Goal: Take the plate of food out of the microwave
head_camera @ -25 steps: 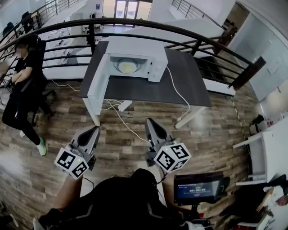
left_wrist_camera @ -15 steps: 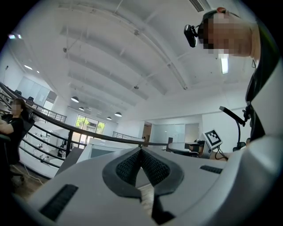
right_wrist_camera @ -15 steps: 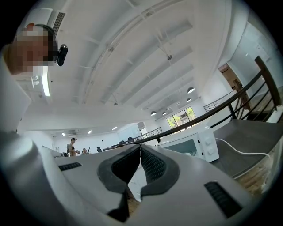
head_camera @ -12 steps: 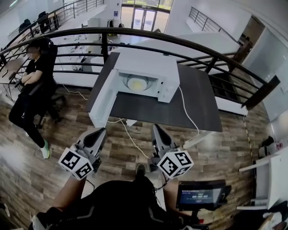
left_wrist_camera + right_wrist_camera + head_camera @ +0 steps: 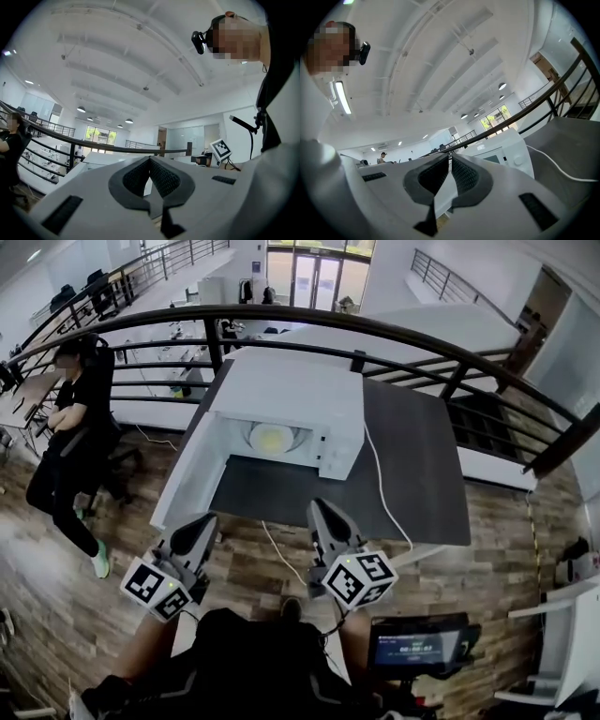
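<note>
A white microwave [image 5: 291, 395] stands on a dark grey table [image 5: 422, 474], its door [image 5: 192, 474] swung open to the left. Inside it lies a white plate with yellow food [image 5: 272, 438]. My left gripper [image 5: 204, 519] and right gripper [image 5: 317, 505] hover side by side over the wooden floor, short of the table's near edge and apart from the microwave. Both are shut and empty. In the left gripper view the left gripper [image 5: 150, 161] has its pads together. In the right gripper view the right gripper [image 5: 451, 159] is also pressed shut, with the microwave [image 5: 501, 157] ahead.
A black curved railing [image 5: 375, 329] runs behind the table. A white power cable [image 5: 380, 484] trails off the table's front right. A person in black [image 5: 70, 427] is at the left by a chair. A small screen [image 5: 417, 643] is at lower right.
The table and microwave have come nearer and larger in the head view. Both grippers stay shut and keep their places side by side.
</note>
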Demonstrator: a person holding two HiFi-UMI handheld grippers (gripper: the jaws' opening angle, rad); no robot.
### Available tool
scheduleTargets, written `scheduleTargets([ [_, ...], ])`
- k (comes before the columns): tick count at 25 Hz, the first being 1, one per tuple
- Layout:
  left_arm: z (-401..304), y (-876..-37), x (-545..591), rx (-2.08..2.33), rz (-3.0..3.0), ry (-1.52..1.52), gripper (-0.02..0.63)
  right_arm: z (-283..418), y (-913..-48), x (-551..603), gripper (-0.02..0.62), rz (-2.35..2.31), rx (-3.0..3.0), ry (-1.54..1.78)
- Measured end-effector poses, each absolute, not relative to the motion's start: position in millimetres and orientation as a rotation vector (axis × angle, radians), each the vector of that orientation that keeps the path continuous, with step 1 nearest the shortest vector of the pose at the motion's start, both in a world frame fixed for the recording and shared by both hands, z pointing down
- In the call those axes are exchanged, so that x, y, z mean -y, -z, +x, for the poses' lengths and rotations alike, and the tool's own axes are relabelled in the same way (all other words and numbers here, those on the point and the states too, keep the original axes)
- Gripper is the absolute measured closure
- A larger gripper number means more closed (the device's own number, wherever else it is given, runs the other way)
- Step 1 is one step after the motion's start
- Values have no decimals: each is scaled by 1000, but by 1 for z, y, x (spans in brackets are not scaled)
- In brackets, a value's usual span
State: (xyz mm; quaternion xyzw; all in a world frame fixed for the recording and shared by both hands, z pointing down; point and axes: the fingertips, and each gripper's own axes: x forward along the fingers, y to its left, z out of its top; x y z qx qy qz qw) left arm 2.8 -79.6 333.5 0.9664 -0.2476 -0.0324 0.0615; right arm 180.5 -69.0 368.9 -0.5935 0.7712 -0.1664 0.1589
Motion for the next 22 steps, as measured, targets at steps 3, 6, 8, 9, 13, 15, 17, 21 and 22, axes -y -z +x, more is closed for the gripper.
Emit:
scheduleTargets([
  [3, 6, -335, 94, 774, 2924, 70, 603, 189, -377, 88, 588, -1690, -2174, 522],
  [6, -1, -335, 115, 795, 2918, 74, 603, 188, -381, 111, 567, -1703, -2162, 536],
  [8, -7, -336, 128, 784, 2923, 69, 604, 185, -387, 127, 563, -1702, -2126, 550],
  [9, -11, -336, 133, 773, 2933, 62, 603, 181, -391, 134, 563, -1704, -2105, 566],
  [13, -26, -338, 156, 735, 2930, 83, 603, 168, -414, 166, 538, -1728, -2048, 657],
  [15, -32, -340, 167, 718, 2931, 89, 603, 165, -428, 182, 534, -1721, -2004, 711],
  [17, -35, -343, 177, 713, 2934, 76, 603, 162, -446, 196, 516, -1705, -1957, 783],
  [21, -37, -343, 190, 781, 2908, 81, 604, 171, -483, 226, 475, -1656, -1885, 933],
  [22, -38, -340, 193, 817, 2913, 90, 603, 177, -493, 236, 463, -1643, -1859, 969],
])
